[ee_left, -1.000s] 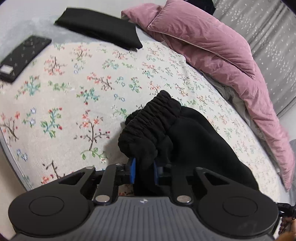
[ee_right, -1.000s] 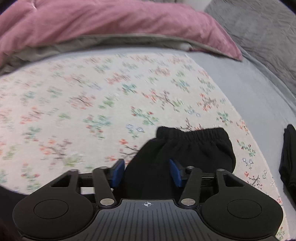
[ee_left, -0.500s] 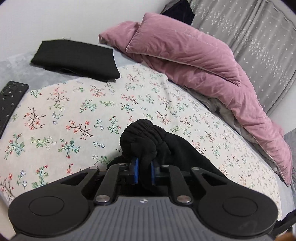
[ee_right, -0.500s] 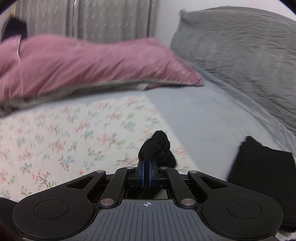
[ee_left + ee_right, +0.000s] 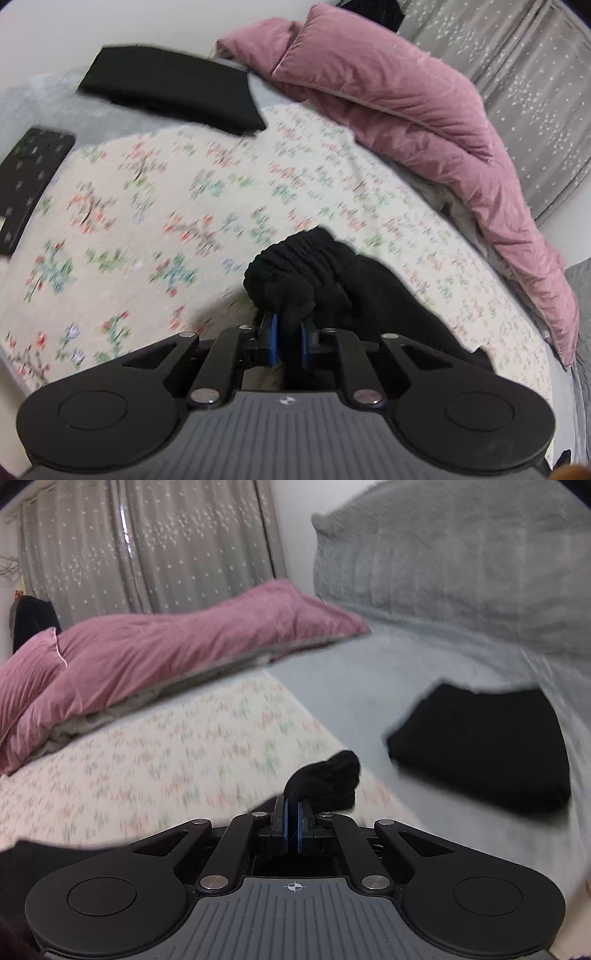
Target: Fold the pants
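Floral bedspread [image 5: 207, 192], pink duvet [image 5: 424, 110] heaped alongside, grey starred curtains [image 5: 147, 554] behind

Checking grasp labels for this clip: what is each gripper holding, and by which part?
Both hold the black pants. The left gripper pinches the bunched elastic waistband. The right gripper is shut on a bunched fold of the cloth; which part cannot be told.

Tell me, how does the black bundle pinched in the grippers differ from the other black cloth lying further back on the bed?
The pants are bunched, gripped in both grippers; the folded garment lies flat and untouched. The pants hang over the floral sheet; the folded garment rests on grey bedding. Both are black fabric.
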Demonstrator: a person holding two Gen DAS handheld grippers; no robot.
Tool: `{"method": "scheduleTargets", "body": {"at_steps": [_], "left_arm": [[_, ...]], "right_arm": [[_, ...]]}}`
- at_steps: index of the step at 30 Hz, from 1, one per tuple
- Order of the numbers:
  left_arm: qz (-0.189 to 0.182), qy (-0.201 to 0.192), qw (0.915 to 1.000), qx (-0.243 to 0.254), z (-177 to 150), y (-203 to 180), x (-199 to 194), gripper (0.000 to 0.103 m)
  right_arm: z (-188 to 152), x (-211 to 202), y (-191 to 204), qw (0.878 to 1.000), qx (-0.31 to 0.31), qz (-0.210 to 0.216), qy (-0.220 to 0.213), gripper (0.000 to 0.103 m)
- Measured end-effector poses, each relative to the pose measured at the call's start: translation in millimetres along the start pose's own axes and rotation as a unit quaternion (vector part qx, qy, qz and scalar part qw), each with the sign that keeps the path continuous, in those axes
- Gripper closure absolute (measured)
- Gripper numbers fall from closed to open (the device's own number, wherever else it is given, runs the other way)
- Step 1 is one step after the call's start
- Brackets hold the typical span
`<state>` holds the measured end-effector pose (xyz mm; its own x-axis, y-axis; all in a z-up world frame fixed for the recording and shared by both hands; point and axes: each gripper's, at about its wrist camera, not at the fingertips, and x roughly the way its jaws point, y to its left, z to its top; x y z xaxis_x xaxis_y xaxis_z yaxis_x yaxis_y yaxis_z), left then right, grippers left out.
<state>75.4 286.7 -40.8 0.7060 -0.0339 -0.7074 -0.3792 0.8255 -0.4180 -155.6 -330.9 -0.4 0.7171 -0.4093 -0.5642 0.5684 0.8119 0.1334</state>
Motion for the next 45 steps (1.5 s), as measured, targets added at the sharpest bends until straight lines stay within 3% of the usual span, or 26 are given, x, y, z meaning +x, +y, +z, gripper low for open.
{"method": "scheduleTargets", "body": {"at_steps": [5, 9, 17, 23, 26, 28, 29, 31, 35, 37, 40, 45], "left_arm": [[0.011, 0.02, 0.9994, -0.026, -12, 19, 11, 0.074], [0.019, 0.023, 0.9992, -0.025, -16, 19, 15, 0.074], [0.024, -0.006, 0.999, -0.036, -9, 15, 6, 0.075], [0.047, 0.015, 0.9988, -0.008, -17, 13, 23, 0.075], [0.075, 0.026, 0.9963, 0.033, -23, 4, 15, 0.058], [0.102, 0.006, 0.9927, 0.064, -24, -3, 3, 0.031], [0.11, -0.005, 0.9907, 0.079, -24, -7, -5, 0.028], [0.119, -0.025, 0.9873, 0.101, -24, -16, -18, 0.025], [0.104, -0.054, 0.9798, 0.162, -23, -47, -32, 0.023], [0.079, -0.056, 0.976, 0.195, -24, -65, -30, 0.021], [0.039, -0.046, 0.9698, 0.237, -26, -91, -15, 0.02], [0.005, -0.02, 0.961, 0.276, -34, -116, 18, 0.016]], "right_arm": [[-56, 17, -29, 0.996, 0.035, -0.014, 0.078, 0.101], [-85, 29, -39, 0.994, 0.03, -0.019, 0.101, 0.101], [-74, 4, -38, 0.996, 0.03, -0.022, 0.077, 0.102], [-79, 6, -43, 0.994, 0.031, -0.029, 0.097, 0.102], [-83, 8, -41, 0.993, 0.02, -0.039, 0.109, 0.091], [-80, 3, -37, 0.992, 0.005, -0.056, 0.11, 0.078], [-79, 0, -36, 0.992, -0.005, -0.063, 0.105, 0.073], [-74, -7, -32, 0.992, -0.028, -0.085, 0.094, 0.053], [-56, -21, -16, 0.992, -0.064, -0.094, 0.061, 0.052], [-46, -24, 2, 0.993, -0.08, -0.07, 0.049, 0.052], [-32, -17, 43, 0.992, -0.113, 0.002, 0.049, 0.047], [-22, 13, 136, 0.971, -0.18, 0.14, 0.069, 0.047]]}}
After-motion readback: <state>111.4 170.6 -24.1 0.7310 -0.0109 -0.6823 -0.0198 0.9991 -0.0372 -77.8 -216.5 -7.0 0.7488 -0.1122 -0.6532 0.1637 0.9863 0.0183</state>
